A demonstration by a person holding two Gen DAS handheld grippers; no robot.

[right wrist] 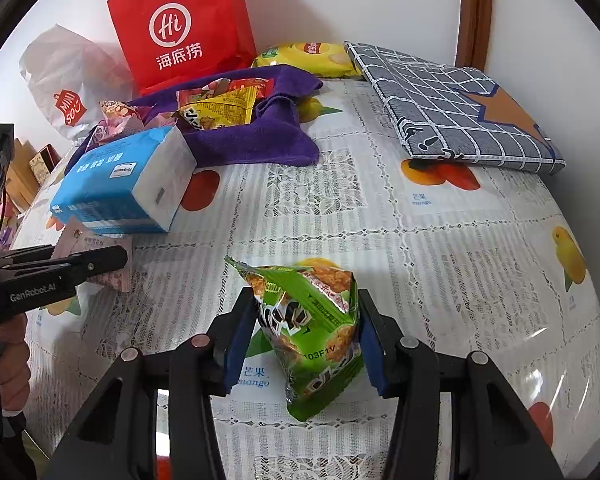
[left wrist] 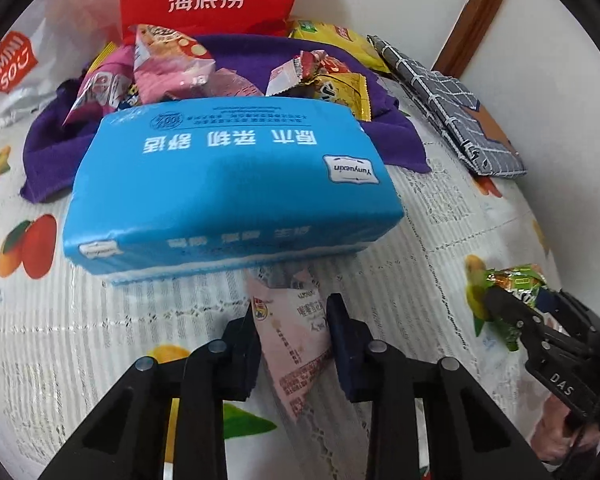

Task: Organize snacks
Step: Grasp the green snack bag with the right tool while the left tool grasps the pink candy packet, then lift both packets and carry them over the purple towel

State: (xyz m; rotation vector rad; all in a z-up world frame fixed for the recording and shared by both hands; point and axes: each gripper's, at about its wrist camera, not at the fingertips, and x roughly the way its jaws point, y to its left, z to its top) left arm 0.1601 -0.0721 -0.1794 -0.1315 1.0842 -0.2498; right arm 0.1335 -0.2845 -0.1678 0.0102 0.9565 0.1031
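My left gripper (left wrist: 294, 316) is shut on a pale pink snack packet (left wrist: 294, 344), held just in front of a blue tissue pack (left wrist: 228, 184). My right gripper (right wrist: 306, 312) is shut on a green snack packet (right wrist: 314, 332), low over the table; the packet also shows in the left wrist view (left wrist: 514, 284). Behind the tissue pack, a purple cloth (left wrist: 268, 52) holds several snack packets, pink ones (left wrist: 168, 68) and a yellow one (left wrist: 340, 88). In the right wrist view the cloth (right wrist: 256, 140) holds the yellow packet (right wrist: 220, 110), and the left gripper (right wrist: 100, 262) shows at the left.
A red paper bag (right wrist: 180, 24) and a white Miniso bag (right wrist: 68, 92) stand against the back wall. A yellow chip bag (right wrist: 308, 56) and a folded grey checked cloth (right wrist: 452, 108) lie at the back right. The fruit-print tablecloth (right wrist: 440, 248) covers the table.
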